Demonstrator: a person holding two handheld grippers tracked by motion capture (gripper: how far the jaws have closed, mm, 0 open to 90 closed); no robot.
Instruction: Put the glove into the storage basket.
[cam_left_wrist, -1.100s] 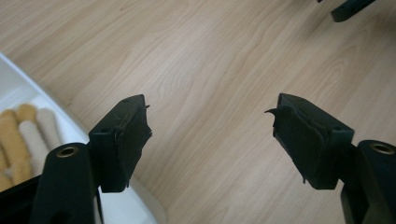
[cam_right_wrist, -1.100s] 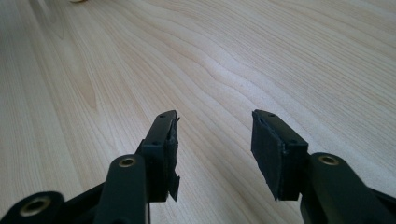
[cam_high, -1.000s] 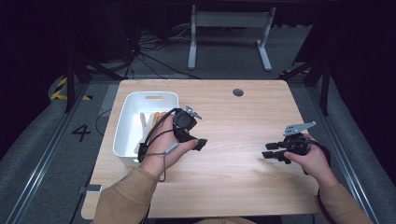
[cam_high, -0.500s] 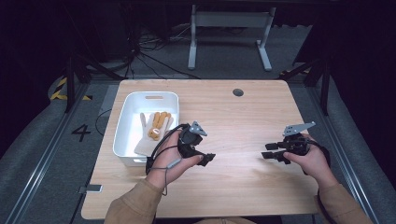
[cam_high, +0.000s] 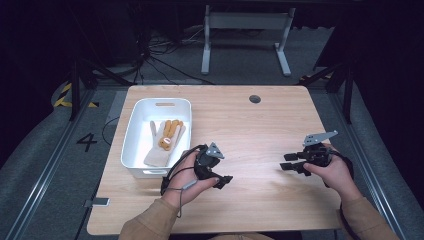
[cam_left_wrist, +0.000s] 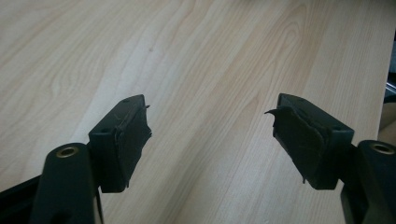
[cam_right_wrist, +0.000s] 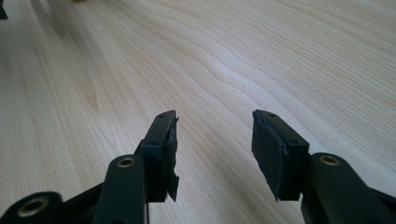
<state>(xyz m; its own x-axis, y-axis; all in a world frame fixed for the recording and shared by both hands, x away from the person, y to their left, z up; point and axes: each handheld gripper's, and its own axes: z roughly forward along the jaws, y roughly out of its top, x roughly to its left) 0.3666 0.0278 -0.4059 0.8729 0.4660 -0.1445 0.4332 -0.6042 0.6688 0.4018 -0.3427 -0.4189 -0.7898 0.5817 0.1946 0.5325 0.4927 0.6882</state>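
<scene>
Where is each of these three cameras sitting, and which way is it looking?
High view: above the person's side, looking forward and down on the wooden table, white bin and glove; both forearms, left gripper, right gripper.
Left gripper view: rides that gripper, looking along its open jaws at bare tabletop.
Right gripper view: likewise on that gripper, jaws open.
Shared: the same wooden tabletop.

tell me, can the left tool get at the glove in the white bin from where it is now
Probably yes. The left tool sits open just beside the white bin, and the glove lies uncovered inside; only the low bin wall stands between them.
</scene>
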